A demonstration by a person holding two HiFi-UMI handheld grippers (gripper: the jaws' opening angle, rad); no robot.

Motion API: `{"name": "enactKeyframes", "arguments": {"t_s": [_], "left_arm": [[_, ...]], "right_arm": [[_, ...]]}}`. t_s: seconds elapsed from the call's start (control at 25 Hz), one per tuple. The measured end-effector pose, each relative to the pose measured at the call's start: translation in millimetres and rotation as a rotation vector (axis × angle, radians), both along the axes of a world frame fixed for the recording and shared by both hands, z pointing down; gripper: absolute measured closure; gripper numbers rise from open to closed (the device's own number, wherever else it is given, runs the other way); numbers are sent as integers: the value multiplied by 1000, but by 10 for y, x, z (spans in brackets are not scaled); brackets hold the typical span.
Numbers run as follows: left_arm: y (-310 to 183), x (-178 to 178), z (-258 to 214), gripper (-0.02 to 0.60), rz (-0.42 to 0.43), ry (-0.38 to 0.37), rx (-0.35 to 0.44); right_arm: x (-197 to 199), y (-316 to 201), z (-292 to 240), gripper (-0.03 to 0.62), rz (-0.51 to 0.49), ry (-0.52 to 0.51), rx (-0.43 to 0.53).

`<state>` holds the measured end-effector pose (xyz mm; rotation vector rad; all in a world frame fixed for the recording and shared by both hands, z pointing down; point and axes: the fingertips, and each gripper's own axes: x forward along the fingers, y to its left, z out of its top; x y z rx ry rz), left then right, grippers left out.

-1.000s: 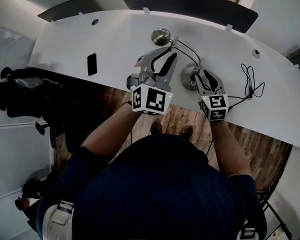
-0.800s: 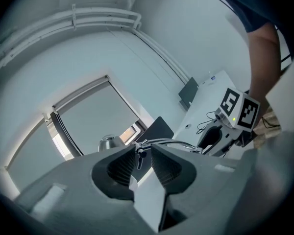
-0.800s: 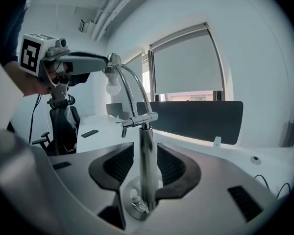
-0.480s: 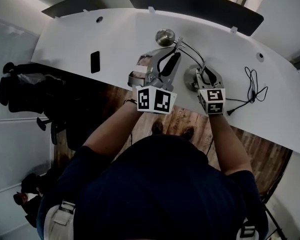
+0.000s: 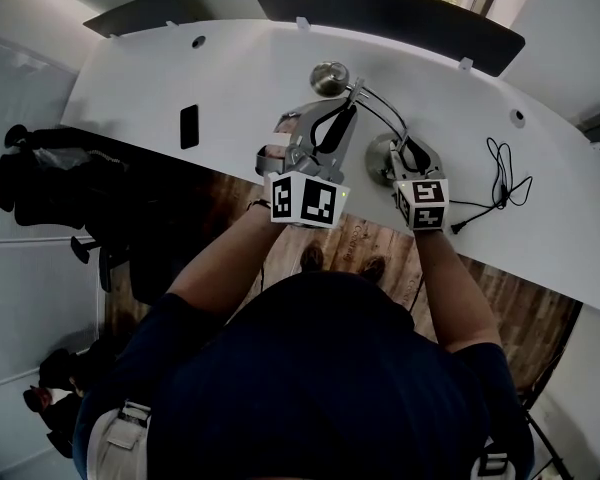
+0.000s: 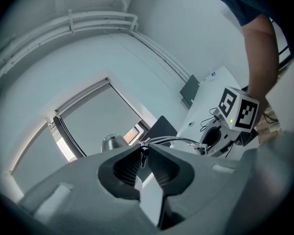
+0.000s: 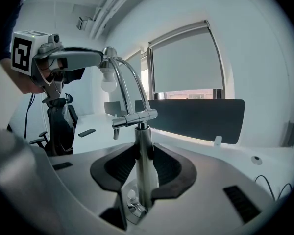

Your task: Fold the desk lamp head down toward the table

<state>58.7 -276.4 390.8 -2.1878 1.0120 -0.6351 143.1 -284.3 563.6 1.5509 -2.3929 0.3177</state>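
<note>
A chrome desk lamp stands on the white desk point(image 5: 230, 78). Its round head point(image 5: 329, 75) hangs from two curved rods point(image 5: 380, 108) that rise off an upright post point(image 7: 142, 151) on a round base point(image 5: 380, 156). My left gripper point(image 5: 350, 101) is shut on the rods' end joint beside the lamp head point(image 6: 110, 142), as the left gripper point(image 6: 143, 150) view shows. My right gripper point(image 5: 404, 150) sits low at the base. In its own view the right gripper point(image 7: 141, 158) has the post between its pads, which have just been closing and touch it on both sides.
A black phone point(image 5: 188, 125) lies on the desk's left part. A black cable point(image 5: 500, 173) loops at the right. A dark screen point(image 5: 385, 8) runs along the desk's far edge. A black office chair point(image 5: 40, 183) stands left of the desk.
My right gripper has edged forward and down onto the lamp's post and its jaws have narrowed on it. My left gripper stays on the joint by the lamp head.
</note>
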Motion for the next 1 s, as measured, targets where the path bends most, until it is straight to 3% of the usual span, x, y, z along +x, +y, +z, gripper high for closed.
{"name": "enactKeyframes", "arguments": {"t_s": [0.16,0.32,0.64,1.0], "left_arm": [[-66,-76,87,531,-40,9,-56],[-158,-253,291,531,-90,90,-169],[-289,-434,655,531,-151,180,-281],[-364,-517,1295,531,-179,132,-420]], "right_arm": [[1,-7,-8,474,-3,-1,-6],[0,3,-12,474,-7,-3,-1],[12,-10,4,474,-7,5,-1],[-5,-7,10,474,-10,27,-19]]}}
